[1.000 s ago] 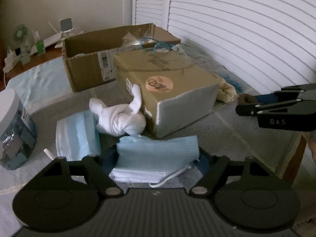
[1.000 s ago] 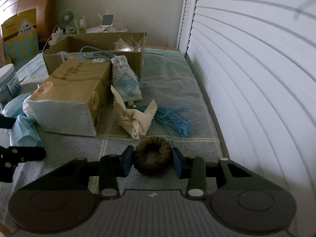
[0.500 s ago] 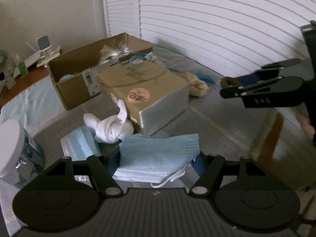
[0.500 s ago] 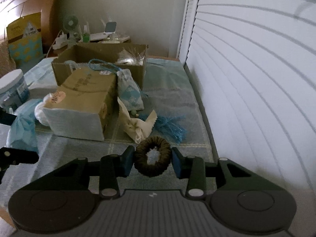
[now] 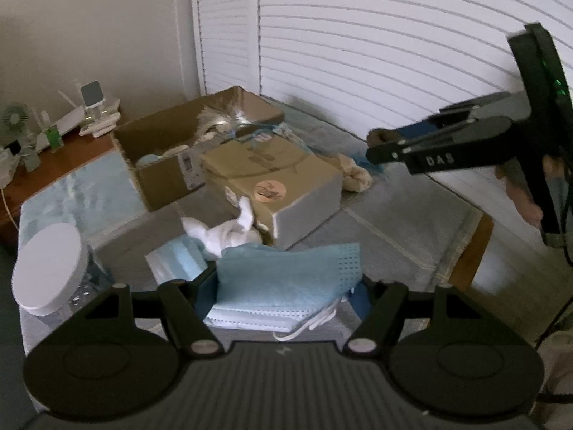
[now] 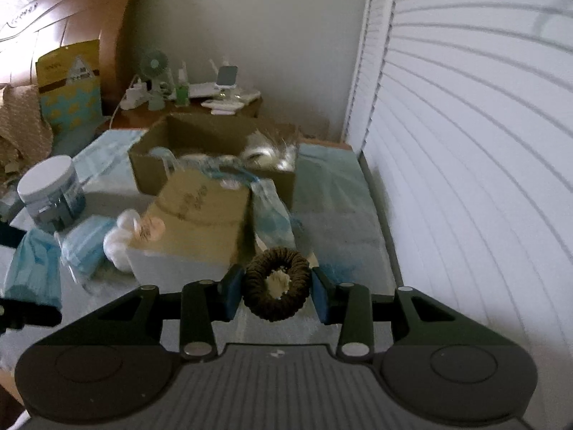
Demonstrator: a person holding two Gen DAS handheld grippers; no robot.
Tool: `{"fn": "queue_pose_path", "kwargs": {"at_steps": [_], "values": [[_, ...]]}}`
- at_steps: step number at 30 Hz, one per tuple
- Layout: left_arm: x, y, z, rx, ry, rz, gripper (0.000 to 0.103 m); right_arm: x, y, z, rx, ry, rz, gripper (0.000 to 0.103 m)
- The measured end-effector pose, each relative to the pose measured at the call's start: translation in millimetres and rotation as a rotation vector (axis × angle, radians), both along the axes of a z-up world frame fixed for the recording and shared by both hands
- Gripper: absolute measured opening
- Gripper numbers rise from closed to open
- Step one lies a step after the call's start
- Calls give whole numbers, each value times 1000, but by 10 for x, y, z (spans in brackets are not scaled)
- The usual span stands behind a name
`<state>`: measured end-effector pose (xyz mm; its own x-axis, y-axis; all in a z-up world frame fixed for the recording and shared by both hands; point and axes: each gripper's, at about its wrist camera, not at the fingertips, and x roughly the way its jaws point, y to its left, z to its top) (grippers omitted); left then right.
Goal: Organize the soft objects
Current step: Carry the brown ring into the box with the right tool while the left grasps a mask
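Note:
My left gripper [image 5: 286, 286] is shut on a stack of blue face masks [image 5: 286, 279] and holds it above the bed. My right gripper [image 6: 275, 286] is shut on a brown knitted hair scrunchie [image 6: 276, 288], also raised; it shows in the left wrist view [image 5: 379, 143] at the right. An open cardboard box [image 5: 172, 143] with soft items inside stands at the back; it also shows in the right wrist view [image 6: 200, 143]. A closed brown box [image 5: 275, 179] lies in front of it. A white knotted cloth [image 5: 225, 233] and more masks [image 5: 179, 265] lie beside that box.
A white-lidded jar [image 5: 50, 268] stands at the left. A cream cloth [image 5: 354, 175] and blue raffia lie right of the closed box. A patterned pouch [image 6: 272, 215] leans there. A nightstand [image 6: 200, 107] with a fan and bottles stands behind. White shutters [image 6: 465, 143] line the right side.
Both grippers have risen with their loads and the views now look down from higher. The right gripper has moved up and forward toward the boxes.

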<state>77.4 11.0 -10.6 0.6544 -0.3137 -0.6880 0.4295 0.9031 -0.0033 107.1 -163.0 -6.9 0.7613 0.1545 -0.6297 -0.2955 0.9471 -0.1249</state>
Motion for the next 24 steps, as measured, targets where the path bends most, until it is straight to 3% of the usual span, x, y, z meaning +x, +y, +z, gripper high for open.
{"fn": "queue_pose_path", "kwargs": {"at_steps": [15,24], "values": [[266,355,105,-6,-34,74,71,950,468,359,-61,-80,105,45],[540,453,164,-7,-44,108,71,1615,594,288,-76,-59,140,47]]}}
